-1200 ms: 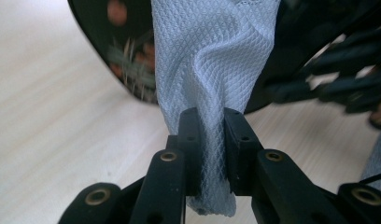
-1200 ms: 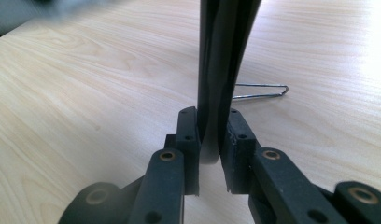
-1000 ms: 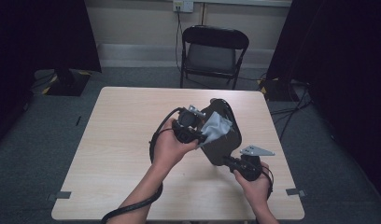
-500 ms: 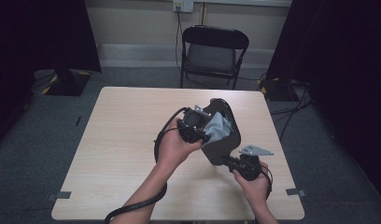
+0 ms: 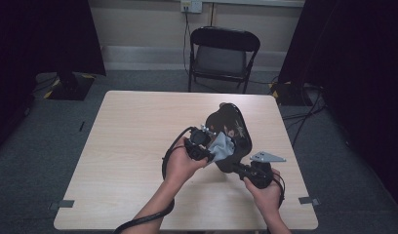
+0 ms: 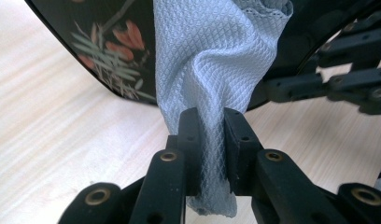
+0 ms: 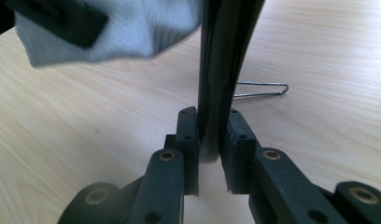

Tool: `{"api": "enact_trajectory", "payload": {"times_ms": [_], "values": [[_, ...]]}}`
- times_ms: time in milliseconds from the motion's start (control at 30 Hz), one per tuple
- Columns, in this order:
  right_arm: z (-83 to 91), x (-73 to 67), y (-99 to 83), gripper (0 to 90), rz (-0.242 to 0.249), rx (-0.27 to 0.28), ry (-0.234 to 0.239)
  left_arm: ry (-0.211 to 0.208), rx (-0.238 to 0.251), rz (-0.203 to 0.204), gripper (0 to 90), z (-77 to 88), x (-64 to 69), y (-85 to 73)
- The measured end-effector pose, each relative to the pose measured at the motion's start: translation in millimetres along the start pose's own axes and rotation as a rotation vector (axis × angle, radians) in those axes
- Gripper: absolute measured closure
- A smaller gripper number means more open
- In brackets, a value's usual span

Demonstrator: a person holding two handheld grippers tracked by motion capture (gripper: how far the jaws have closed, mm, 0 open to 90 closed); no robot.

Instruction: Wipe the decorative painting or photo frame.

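Left gripper [image 6: 209, 135] pinches our grey cloth [image 6: 212, 60] against the black flowered tray [image 5: 231, 136], which our right gripper [image 7: 209, 137] clamps by its edge above the table [image 5: 129, 131]; we judge wiping underway, unfinished.

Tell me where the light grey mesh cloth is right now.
In the high view the light grey mesh cloth sits right of the table's centre, pinched in the left gripper and pressed against the black lacquered tray that the right gripper holds up.
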State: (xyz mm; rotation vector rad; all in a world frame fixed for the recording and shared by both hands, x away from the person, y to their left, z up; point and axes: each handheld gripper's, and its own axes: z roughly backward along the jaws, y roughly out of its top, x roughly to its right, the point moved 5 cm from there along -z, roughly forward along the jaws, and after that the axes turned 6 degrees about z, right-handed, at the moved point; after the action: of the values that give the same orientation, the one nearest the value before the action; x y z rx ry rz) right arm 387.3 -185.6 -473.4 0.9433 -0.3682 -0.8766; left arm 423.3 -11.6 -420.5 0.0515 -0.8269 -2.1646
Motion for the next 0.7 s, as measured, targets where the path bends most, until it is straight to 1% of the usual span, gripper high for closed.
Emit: {"api": "enact_trajectory", "payload": {"times_ms": [133,200,233,367,667,700], "values": [[0.0,-1.0,0.1,78.7,0.01,-0.002,-0.003,-0.009,-0.03,0.007,78.6,-11.7,-2.7,-9.8],[0.2,-0.7,-0.3,78.7,0.007,-0.005,-0.002,-0.01,-0.044,0.004,78.6,-16.4,-3.9,-13.7],[0.2,-0.5,-0.6,78.6,0.008,-0.005,-0.002,-0.008,-0.049,0.016,78.6,-19.7,-4.7,-16.5],[0.5,-0.3,-1.1,78.5,0.011,-0.001,0.0,-0.007,-0.08,0.02,78.6,-29.5,-8.3,-26.1],[2.8,-0.2,-0.7,78.2,0.017,0.002,0.001,-0.004,-0.119,0.05,78.6,-48.0,-14.5,-44.3],[2.9,0.0,-1.0,78.0,0.019,0.003,0.001,-0.004,-0.124,0.048,78.6,-49.3,-15.0,-46.0]]}}
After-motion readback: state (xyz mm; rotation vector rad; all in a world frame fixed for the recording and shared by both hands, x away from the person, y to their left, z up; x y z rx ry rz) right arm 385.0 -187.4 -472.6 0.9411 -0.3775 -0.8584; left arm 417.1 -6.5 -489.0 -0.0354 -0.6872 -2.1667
